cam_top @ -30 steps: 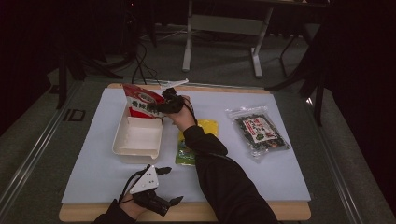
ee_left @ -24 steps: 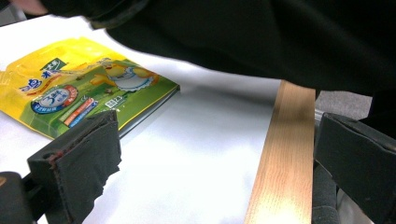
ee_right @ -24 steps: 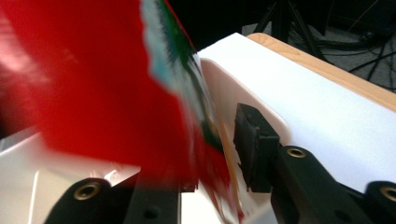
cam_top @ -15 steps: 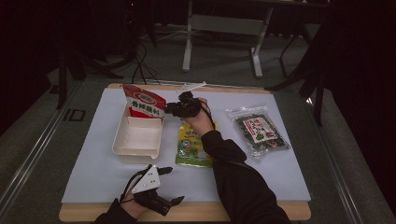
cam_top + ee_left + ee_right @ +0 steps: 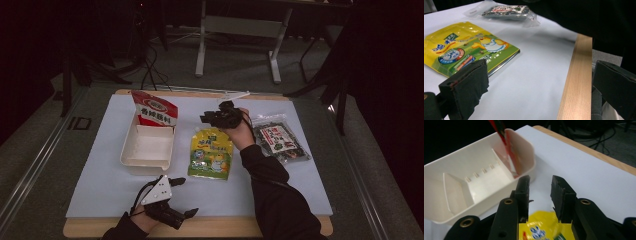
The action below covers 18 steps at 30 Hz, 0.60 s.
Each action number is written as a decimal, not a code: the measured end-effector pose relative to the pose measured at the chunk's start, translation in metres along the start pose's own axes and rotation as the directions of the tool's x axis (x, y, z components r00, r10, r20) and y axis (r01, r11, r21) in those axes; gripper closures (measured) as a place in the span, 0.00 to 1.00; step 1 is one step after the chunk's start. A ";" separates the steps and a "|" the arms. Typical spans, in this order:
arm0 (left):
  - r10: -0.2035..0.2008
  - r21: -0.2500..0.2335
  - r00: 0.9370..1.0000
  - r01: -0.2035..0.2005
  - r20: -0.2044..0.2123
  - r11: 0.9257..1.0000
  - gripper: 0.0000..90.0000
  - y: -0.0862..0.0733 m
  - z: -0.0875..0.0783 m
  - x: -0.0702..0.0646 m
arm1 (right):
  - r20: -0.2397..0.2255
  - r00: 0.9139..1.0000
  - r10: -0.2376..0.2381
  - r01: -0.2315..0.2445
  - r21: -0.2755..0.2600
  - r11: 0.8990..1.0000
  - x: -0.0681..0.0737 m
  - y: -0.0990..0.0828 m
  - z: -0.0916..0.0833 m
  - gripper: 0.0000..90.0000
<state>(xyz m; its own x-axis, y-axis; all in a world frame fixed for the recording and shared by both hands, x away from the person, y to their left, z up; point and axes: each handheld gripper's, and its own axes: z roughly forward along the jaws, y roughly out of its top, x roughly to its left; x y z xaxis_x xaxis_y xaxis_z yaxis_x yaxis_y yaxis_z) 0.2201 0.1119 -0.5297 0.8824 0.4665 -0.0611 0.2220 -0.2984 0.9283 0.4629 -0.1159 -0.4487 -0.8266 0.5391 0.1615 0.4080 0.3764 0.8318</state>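
A white tray (image 5: 131,155) sits left of centre, and a red snack packet (image 5: 155,111) stands leaning in its far end. Flat beside the tray lies a yellow pouch (image 5: 211,154). My right gripper (image 5: 206,119) hovers over the pouch's top edge and points left toward the tray. Its jaws have just been opening and hold nothing. The right gripper view looks past that gripper (image 5: 540,182) to the tray (image 5: 529,165), the red packet (image 5: 504,137) and the pouch (image 5: 541,227). My left gripper (image 5: 186,196) rests open and empty near the front edge.
A clear bag of dark seaweed (image 5: 279,140) lies right of the pouch, behind my right forearm. The left gripper view has the pouch (image 5: 461,47), the seaweed bag (image 5: 506,11) and the table's wooden front edge (image 5: 576,82). Table legs and cables stand beyond.
My right gripper has drawn away to the right from the red packet, which stays standing in the tray, and now hangs over the yellow pouch's top. The left gripper has kept still.
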 end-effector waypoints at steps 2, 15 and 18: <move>-0.003 0.003 1.000 0.003 0.003 1.000 0.02 0.000 0.001 -0.001 | 0.016 1.000 0.008 -0.008 -0.011 1.000 -0.006 -0.004 -0.012 0.74; 0.000 -0.004 1.000 0.000 0.003 1.000 0.02 -0.001 0.003 -0.001 | 0.156 0.986 0.062 -0.058 -0.035 0.998 -0.054 -0.033 -0.090 0.76; 0.000 0.003 1.000 0.000 0.002 1.000 0.02 -0.002 0.004 -0.001 | 0.188 0.979 0.078 -0.071 -0.040 0.997 -0.068 -0.042 -0.108 0.83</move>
<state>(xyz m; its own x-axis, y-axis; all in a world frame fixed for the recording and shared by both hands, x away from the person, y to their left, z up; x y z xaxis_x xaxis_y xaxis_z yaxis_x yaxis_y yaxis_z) 0.2209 0.1088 -0.5328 0.8831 0.4651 -0.0621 0.2236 -0.3007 0.9271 0.4599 -0.2497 -0.4367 -0.7048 0.6987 0.1227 0.4502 0.3068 0.8386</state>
